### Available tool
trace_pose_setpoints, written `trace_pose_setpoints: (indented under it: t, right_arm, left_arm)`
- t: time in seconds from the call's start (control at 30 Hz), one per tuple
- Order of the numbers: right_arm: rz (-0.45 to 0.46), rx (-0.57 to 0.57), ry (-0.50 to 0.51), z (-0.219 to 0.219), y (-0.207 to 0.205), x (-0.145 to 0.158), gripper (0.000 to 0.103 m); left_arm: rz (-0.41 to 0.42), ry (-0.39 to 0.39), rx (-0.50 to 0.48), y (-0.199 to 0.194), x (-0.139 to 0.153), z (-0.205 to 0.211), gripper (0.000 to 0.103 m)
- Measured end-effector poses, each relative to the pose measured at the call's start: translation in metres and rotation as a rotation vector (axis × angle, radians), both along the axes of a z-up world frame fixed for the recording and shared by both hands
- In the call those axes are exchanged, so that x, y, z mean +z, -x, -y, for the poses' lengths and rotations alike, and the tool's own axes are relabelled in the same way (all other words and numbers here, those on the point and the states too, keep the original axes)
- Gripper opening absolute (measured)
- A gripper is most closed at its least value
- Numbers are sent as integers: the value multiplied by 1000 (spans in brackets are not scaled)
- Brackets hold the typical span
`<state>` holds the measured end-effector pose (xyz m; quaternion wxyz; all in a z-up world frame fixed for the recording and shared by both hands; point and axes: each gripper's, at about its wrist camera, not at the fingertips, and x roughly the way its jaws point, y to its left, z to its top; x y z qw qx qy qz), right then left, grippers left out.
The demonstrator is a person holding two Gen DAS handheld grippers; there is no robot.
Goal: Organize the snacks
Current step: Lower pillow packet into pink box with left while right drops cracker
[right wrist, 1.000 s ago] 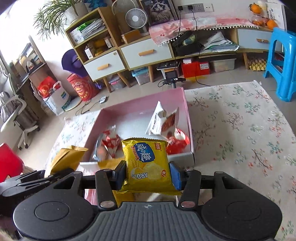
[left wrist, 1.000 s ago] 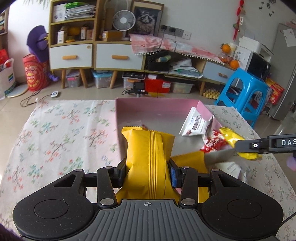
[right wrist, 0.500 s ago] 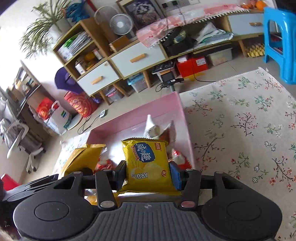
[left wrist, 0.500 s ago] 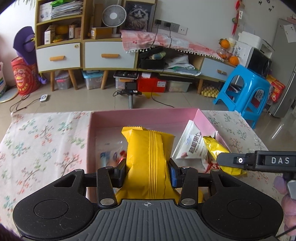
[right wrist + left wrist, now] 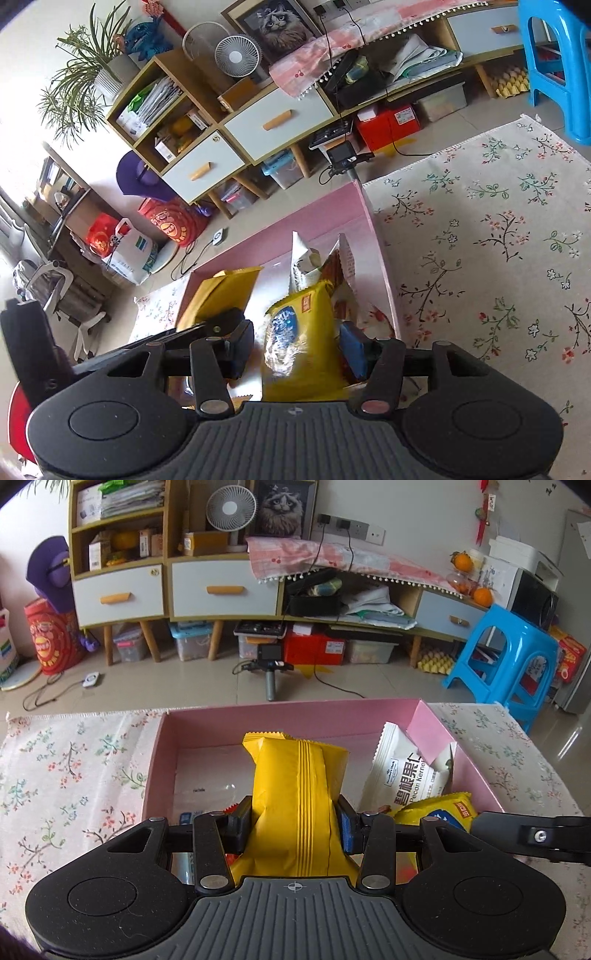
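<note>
The pink box [image 5: 207,720] at frame centre holds a white nut packet [image 5: 402,771] at its right. The left gripper [image 5: 291,829] clenches a yellow packet [image 5: 295,797] over it. The right gripper [image 5: 297,352] is opening around a chip bag [image 5: 299,347], which sits blurred between its jaws.

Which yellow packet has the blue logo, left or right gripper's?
The yellow packet with the blue logo sits in the right gripper, which is opening; the left gripper's plain yellow packet shows only ridged seams.

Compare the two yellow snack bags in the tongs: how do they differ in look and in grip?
The left bag shows a plain yellow back with a ribbed seam; the right bag shows a blue printed label. The left tongs pinch their bag firmly, while the right tongs are opening, their bag loose and tilting between them. Both bags are yellow and sit over the pink box.
</note>
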<state>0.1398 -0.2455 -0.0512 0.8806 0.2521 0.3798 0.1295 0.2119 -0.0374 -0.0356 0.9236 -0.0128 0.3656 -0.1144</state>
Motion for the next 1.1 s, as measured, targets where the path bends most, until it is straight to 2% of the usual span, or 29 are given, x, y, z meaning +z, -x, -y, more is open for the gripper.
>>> trace_pose_setpoints:
  t: [0.07, 0.13, 0.2, 0.23, 0.3, 0.4, 0.83, 1.1]
  right_arm:
    - [0, 4, 2, -2, 0, 1, 51]
    - [-3, 12, 12, -3, 0, 2, 55]
    - [-9, 20, 18, -5, 0, 4, 63]
    - [-7, 23, 19, -5, 1, 6, 65]
    - [2, 22, 17, -5, 2, 9, 65]
    - [10, 19, 19, -5, 4, 12, 66]
    - [51, 50, 87, -10, 20, 24, 79]
    - [68, 76, 136, -16, 35, 29, 83]
  left_arm:
    - [8, -17, -8, 0, 0, 3, 45]
    - [-1, -29, -16, -1, 1, 4, 57]
    - [-1, -31, -19, 2, 5, 5, 67]
    - [-2, -32, -21, 3, 7, 4, 68]
    - [-9, -39, -22, 4, 10, 4, 70]
    - [-23, -31, -18, 8, 14, -2, 79]
    - [-38, -30, 1, 33, 24, -25, 85]
    - [-53, -34, -1, 56, 23, -36, 86]
